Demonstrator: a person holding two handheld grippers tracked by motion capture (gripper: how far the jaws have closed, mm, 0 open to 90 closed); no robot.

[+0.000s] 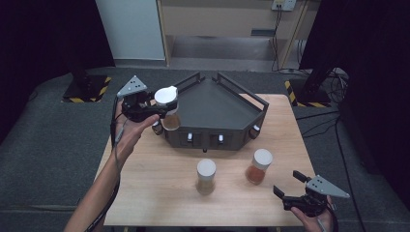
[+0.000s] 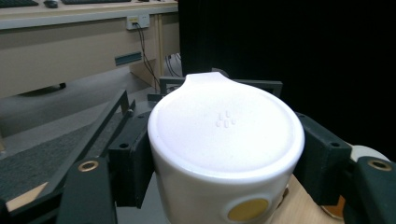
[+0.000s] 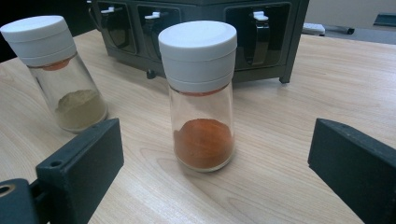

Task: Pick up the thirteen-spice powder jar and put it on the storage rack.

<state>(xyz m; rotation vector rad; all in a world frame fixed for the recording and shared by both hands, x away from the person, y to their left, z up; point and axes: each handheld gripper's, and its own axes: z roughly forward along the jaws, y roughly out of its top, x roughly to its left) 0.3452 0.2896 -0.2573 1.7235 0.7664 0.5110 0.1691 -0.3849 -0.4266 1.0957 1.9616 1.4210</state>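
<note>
Wooden and pale, the table (image 1: 159, 193) carries a dark rack (image 1: 212, 104) at its far edge, 2 spice jars in front of it, and both grippers at its sides.

At the left edge, the left gripper (image 1: 153, 110) is held up off the table beside the rack's left corner, its jaws pinching a white-capped jar (image 1: 168, 107) of brownish powder. In the left gripper view, that jar's cap (image 2: 226, 133) hides nearly all of the glass below it; a black pad presses on each side of the cap. A small yellow disc shows low on the cap, cut off by the frame's bottom edge. What lies beyond is blocked by the cap and a black backdrop.

Near the right front corner, the right gripper (image 1: 289, 183) hovers low with its jaws spread wide and nothing between them. In the right gripper view, the jar of orange-red powder (image 3: 201, 98) stands upright on the wood ahead of the open jaws, apart from them. Further left stands the jar of tan powder (image 3: 65, 74), its cap clipped slightly at the left. Behind both, the rack's front face shows 3 recessed slots with white clips; its top is cut off.
</note>
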